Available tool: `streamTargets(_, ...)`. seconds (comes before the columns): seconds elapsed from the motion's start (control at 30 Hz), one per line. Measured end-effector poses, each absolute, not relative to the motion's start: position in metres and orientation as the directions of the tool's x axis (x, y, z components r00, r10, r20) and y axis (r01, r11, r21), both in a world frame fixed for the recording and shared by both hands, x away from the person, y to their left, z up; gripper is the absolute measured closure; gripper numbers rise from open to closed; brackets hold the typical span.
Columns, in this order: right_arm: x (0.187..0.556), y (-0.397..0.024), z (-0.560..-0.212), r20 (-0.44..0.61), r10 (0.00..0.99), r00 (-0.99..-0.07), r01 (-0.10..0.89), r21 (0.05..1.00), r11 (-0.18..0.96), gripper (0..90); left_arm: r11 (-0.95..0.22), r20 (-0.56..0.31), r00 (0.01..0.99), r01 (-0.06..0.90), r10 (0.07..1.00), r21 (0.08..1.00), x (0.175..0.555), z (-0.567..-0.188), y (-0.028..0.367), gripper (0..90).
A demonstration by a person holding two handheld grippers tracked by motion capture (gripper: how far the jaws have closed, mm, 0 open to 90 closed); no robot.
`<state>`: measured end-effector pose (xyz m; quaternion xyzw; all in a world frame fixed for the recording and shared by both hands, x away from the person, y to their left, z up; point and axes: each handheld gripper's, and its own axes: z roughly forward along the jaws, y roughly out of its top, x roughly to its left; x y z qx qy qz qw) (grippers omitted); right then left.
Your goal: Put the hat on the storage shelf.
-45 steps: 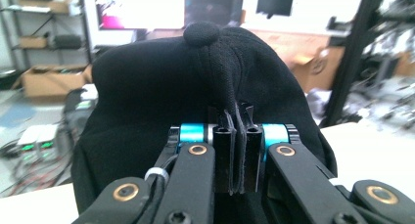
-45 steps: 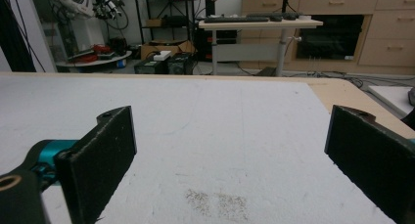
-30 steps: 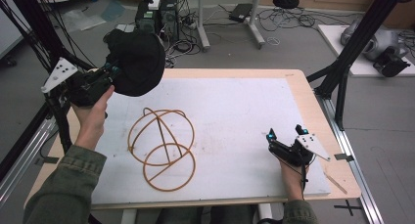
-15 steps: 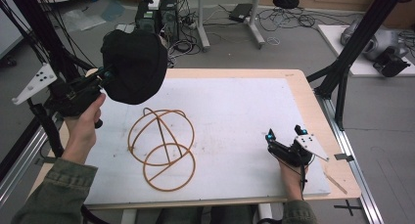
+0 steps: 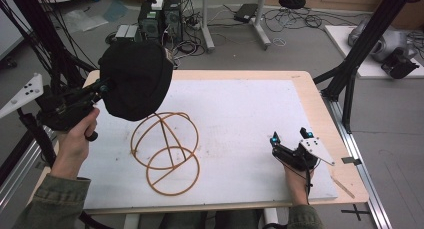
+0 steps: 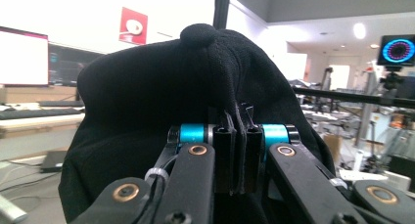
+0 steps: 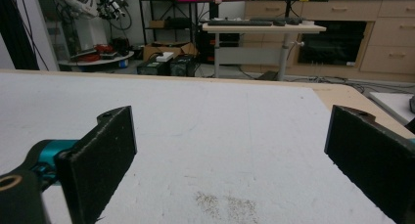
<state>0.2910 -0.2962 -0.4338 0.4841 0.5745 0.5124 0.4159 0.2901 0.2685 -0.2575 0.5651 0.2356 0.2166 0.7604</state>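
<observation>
Above the far left corner of the counter (image 5: 310, 96) I hold my left gripper (image 5: 102, 86) in the air, and its jaws are pressed together on a fold of the black knit hat (image 5: 136, 79). From the high view the hat hangs from the gripper over the left edge, lifted clear of the white surface. From the left gripper view the black fabric (image 6: 147, 111) rises in front of my two jaws, and a thin pleat of it is pinched between the pads, which stand almost touching. My left hand (image 5: 80, 136) grips the handle, near the left edge.

Just beside the hat, on the left half of the counter, lies the wire hat stand (image 5: 167, 144), made of tan rings crossing each other; its upper ring is very near the hat, but I cannot tell if they touch.

Near the right front corner my right gripper (image 5: 290, 141) rests low over the counter. Its jaws are spread wide, with nothing between them, and the right gripper view shows bare white surface (image 7: 220, 136) between the two pads.
</observation>
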Motion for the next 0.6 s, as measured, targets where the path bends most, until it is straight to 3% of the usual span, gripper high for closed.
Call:
streamTargets(0.37, 0.291, -0.295, -0.434, 0.005, 0.982, -0.190, 0.126, 0.992, 0.019, 4.2, 0.208, -0.066, 0.865, -0.045, 0.497, 0.977, 0.281, -0.255, 0.263, 87.6)
streamTargets(0.6, 0.292, -0.293, -0.435, 0.002, 0.980, -0.199, 0.130, 0.991, 0.024, 4.2, 0.076, -0.033, 0.907, 0.001, 0.420, 0.997, 0.283, -0.250, 0.256, 87.6)
